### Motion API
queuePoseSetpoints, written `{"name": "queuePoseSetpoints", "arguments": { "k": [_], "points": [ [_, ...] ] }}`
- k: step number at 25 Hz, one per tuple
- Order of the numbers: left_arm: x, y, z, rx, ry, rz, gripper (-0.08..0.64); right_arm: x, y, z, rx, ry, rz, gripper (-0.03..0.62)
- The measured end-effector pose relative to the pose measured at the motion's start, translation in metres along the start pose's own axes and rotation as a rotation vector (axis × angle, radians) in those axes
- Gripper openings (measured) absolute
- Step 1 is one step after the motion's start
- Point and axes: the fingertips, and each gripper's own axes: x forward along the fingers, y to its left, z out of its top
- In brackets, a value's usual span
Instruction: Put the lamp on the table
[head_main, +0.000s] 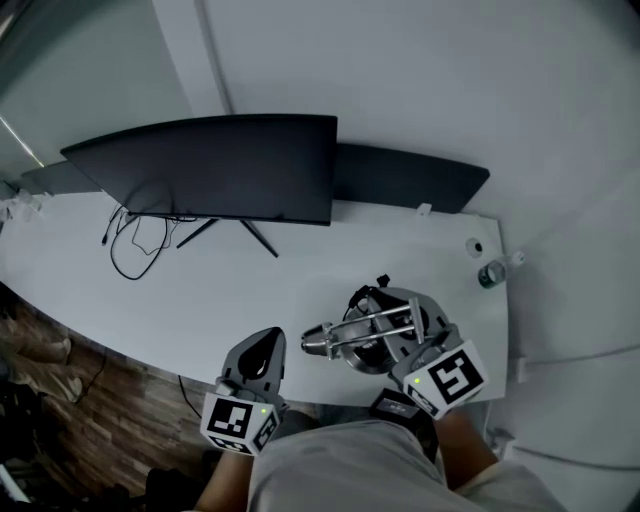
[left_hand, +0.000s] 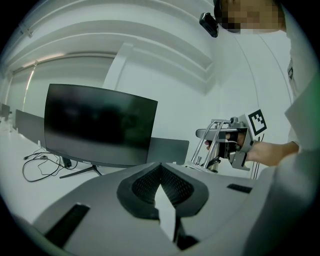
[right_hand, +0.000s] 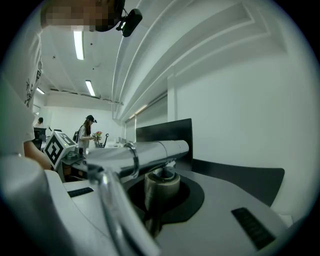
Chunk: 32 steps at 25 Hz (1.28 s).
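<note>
Nearest, the left gripper (head_main: 262, 352) hangs at the near edge, its jaws together on nothing, likely spare for steadying. Just right of it, the right gripper (head_main: 415, 352) has its jaws clamped tight on a thin arm of the folded silver metal desk lamp (head_main: 365, 335), so the round base sits lowest over the white counter (head_main: 250, 290); whether the base touches is unclear. Farther left stands a black curved monitor (head_main: 220, 165), so the bare right side probably suits the lamp.

The left hand-held gripper (head_main: 267, 348) and right hand-held gripper (head_main: 405, 350) are grey shells (dark ribbed pads (left_hand: 145, 187) inside), each bearing a black-and-white marker cube (head_main: 238, 420).
</note>
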Motion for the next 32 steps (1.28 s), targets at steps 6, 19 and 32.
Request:
{"name": "queuePoseSetpoints", "arguments": {
  "k": [6,19,32],
  "points": [
    [0.002,0.009,0.006,0.007,-0.002,0.021,0.002,0.012,-0.002,0.003,0.012,-0.006,0.012,0.034],
    [0.001,0.04,0.007,0.035,0.027,-0.059,0.002,0.034,0.008,-0.008,0.013,0.026,-0.051,0.034],
    [0.023,0.058,0.0,0.031,0.048,-0.093,0.002,0.062,-0.004,-0.027,0.026,0.055,-0.077,0.034]
  ]
}}
